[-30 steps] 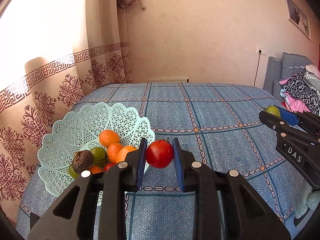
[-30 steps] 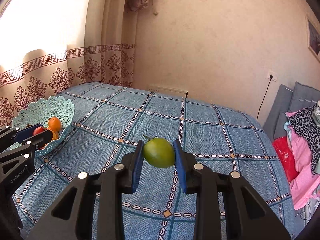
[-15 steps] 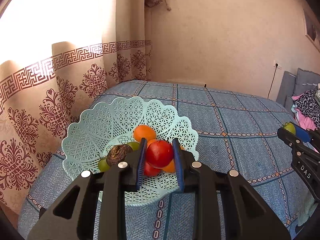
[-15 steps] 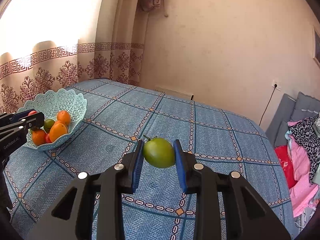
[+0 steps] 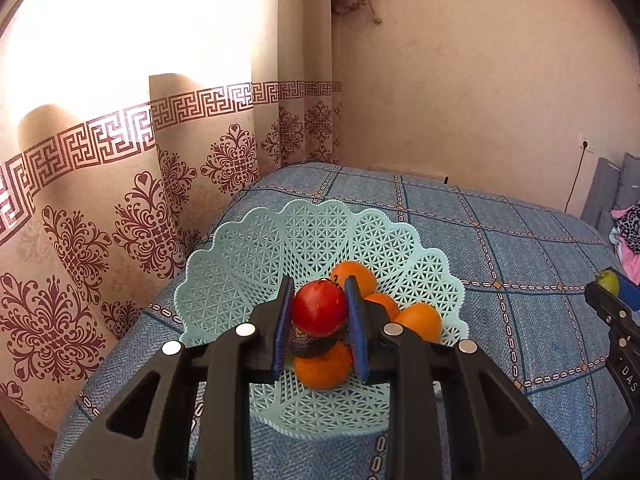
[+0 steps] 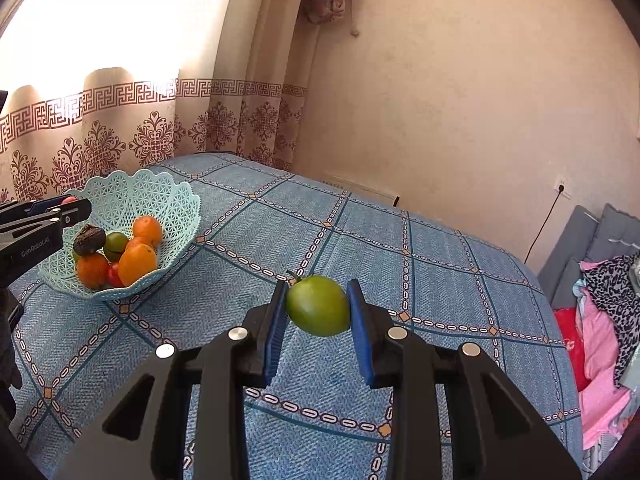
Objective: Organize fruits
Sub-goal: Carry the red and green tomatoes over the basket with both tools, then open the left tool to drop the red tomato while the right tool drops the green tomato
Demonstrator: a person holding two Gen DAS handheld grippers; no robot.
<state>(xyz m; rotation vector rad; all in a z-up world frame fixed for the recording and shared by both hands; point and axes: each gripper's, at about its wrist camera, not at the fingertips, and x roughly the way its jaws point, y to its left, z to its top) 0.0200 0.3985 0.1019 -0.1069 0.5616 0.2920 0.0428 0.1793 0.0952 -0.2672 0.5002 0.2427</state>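
A pale green lattice basket [image 5: 320, 228] [image 6: 160, 196] stands on the blue patterned bed near its left edge. Inside lie several oranges [image 5: 420, 320] [image 6: 136, 262], a green fruit [image 6: 116, 242], a small red fruit [image 6: 114, 276] and a dark wrinkled fruit [image 6: 90, 240]. My left gripper [image 5: 319, 314] is shut on a red fruit [image 5: 319, 312], held just above the basket's contents. My right gripper [image 6: 318, 306] is shut on a green fruit [image 6: 318, 306] with a short stem, held above the middle of the bed, well right of the basket.
A patterned curtain [image 5: 120, 220] hangs close behind the basket on the left. The blue bedspread [image 6: 400, 248] stretches right towards a grey headboard [image 6: 600, 236] and a pile of pink and leopard-print clothes [image 6: 608, 300]. A plain wall stands at the back.
My left gripper has carried the red fruit leftwards from beside the basket to over its contents. My right gripper has kept hold of the green fruit and drifted slightly towards the basket.
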